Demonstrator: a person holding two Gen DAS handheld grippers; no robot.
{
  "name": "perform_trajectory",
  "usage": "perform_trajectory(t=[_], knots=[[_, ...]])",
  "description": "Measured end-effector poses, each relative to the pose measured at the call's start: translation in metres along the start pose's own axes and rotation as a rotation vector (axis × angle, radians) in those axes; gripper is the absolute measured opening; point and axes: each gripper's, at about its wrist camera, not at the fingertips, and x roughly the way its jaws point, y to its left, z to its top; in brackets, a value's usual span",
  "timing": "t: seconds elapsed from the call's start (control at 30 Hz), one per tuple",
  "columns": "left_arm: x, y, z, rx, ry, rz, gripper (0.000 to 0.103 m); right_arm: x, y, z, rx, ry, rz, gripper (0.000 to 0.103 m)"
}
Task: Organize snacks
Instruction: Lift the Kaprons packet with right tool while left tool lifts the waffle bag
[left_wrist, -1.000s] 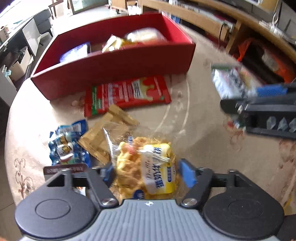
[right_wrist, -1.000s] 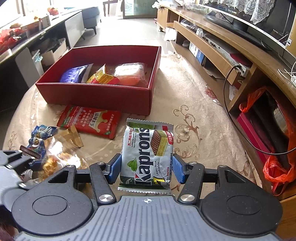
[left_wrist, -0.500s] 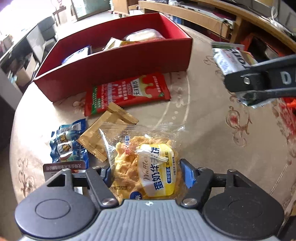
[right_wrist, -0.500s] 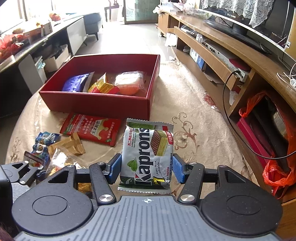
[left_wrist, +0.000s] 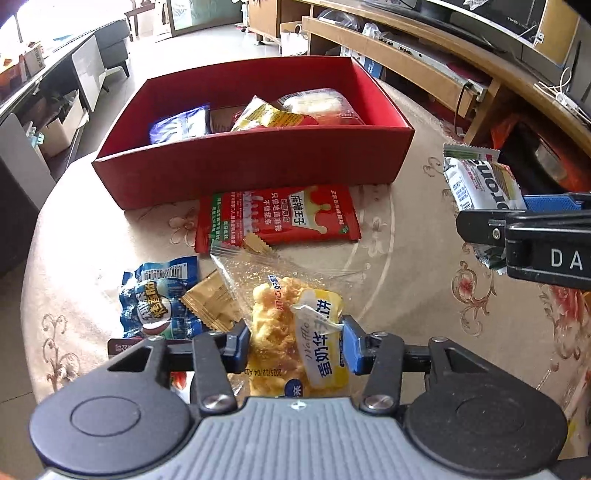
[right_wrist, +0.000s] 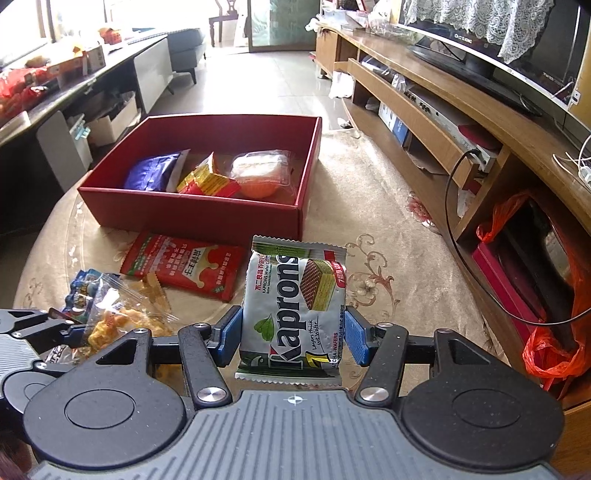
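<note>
My left gripper (left_wrist: 293, 345) is shut on a clear waffle packet (left_wrist: 295, 332) with a yellow label, held above the table. My right gripper (right_wrist: 293, 336) is shut on a grey-green Kaprons wafer packet (right_wrist: 295, 302), also lifted; it shows in the left wrist view (left_wrist: 480, 184) at the right. A red box (left_wrist: 251, 166) stands at the far side of the round table and holds a blue bag (left_wrist: 181, 125), a yellow-red packet (left_wrist: 266, 116) and a clear-wrapped cake (left_wrist: 317, 105).
On the beige tablecloth (left_wrist: 406, 258) in front of the box lie a red flat packet (left_wrist: 277, 218), a blue snack bag (left_wrist: 159, 299) and a gold sachet (left_wrist: 214, 302). A wooden TV stand (right_wrist: 461, 122) runs along the right. A red plastic bag (right_wrist: 554, 350) hangs nearby.
Both grippers have risen with their packets, so the box interior shows more. The waffle packet has lifted off the table. The right gripper stays at the left view's right.
</note>
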Motion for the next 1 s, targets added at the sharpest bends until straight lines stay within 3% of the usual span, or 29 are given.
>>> perform_trajectory(t=[0.23,0.4,0.5,0.57,0.67,0.8,1.0], knots=[[-0.008,0.007,0.005,-0.032,-0.02,-0.021,0.035,0.0,0.001,0.002,0.0,-0.005,0.004,0.064],[-0.004,0.002,0.003,0.001,-0.014,-0.006,0.036,0.0,0.0,0.001,0.002,-0.003,0.003,0.064],[0.003,-0.005,0.003,0.04,0.006,-0.008,0.046,0.0,0.0,0.002,0.004,0.001,0.003,0.064],[0.011,-0.008,0.002,0.031,0.032,-0.007,0.062,0.001,0.0,0.002,0.004,0.004,0.002,0.064],[0.031,-0.018,-0.003,0.056,0.069,0.029,0.073,0.003,0.001,0.002,0.003,0.01,0.002,0.064],[0.026,-0.019,-0.005,0.048,0.044,0.009,0.061,0.003,0.001,0.002,0.0,0.008,0.003,0.064],[-0.002,-0.003,0.001,-0.018,-0.011,-0.057,0.035,-0.003,-0.004,0.004,0.021,-0.02,0.004,0.064]])
